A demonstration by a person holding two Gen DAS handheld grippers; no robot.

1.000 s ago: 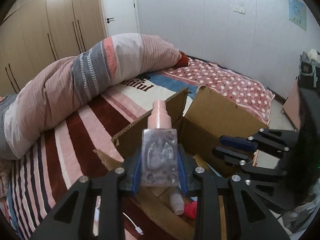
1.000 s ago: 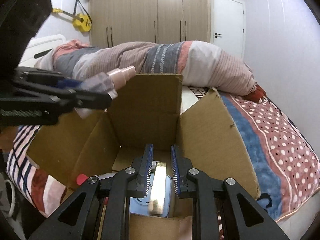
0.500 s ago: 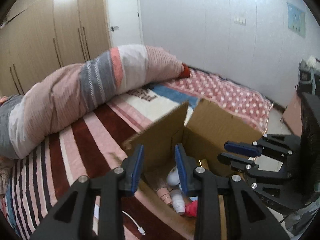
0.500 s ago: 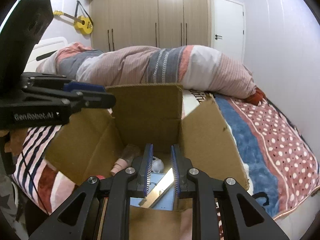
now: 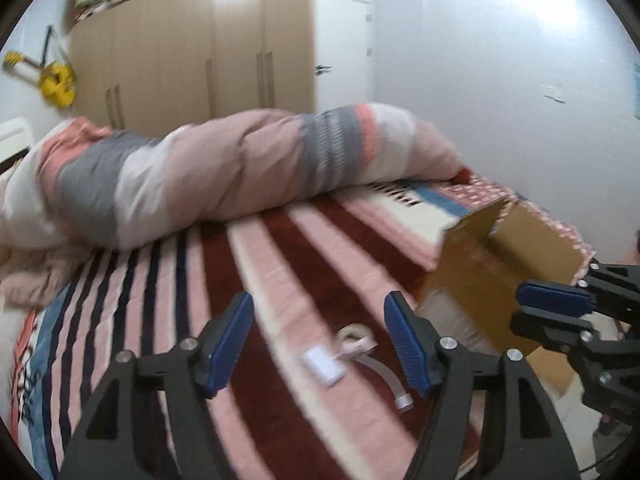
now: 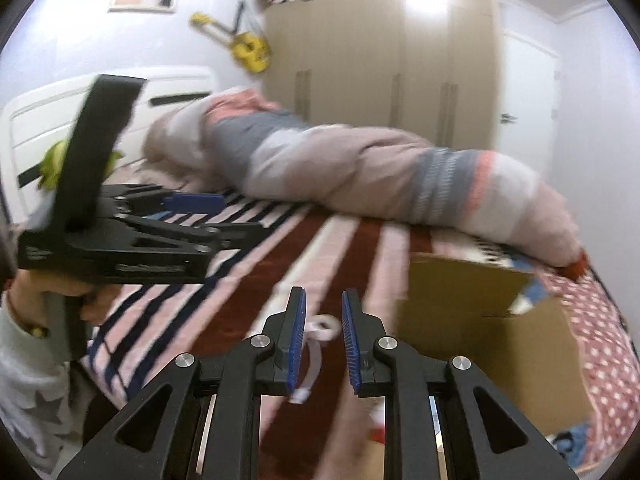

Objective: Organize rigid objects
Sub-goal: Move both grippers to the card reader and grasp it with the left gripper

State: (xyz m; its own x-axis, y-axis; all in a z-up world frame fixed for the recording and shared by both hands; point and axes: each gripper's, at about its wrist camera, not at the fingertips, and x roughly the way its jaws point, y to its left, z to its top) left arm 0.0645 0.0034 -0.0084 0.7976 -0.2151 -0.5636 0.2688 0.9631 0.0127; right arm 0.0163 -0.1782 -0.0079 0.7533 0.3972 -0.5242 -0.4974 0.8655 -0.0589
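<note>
- My left gripper [image 5: 320, 340] has its blue-padded fingers [image 5: 228, 340] wide apart, and they hold nothing; it hangs above the striped bed cover [image 5: 280, 248].
- Between these fingers, down on the bed cover, I see a white charger plug [image 5: 322, 366] with its white cable [image 5: 356, 340] in a loose coil beside it.
- My right gripper [image 6: 323, 340] has its fingers [image 6: 297, 336] closer together, but a gap shows between the pads and nothing is clamped there.
- Through that gap the right wrist view shows the same white cable [image 6: 322, 326] lying on the bed.
- The cardboard box [image 5: 500, 280] stands with flaps open at the bed's edge, to the right of the left gripper; in the right wrist view the box [image 6: 480, 320] is just beside the right fingers.
- What lies inside the box I cannot tell; the pictures are blurred.
- A rolled quilt [image 5: 240, 172] lies across the bed behind.
- A yellow ukulele [image 6: 248, 50] hangs on the wall beside the wardrobe [image 6: 380, 68].
</note>
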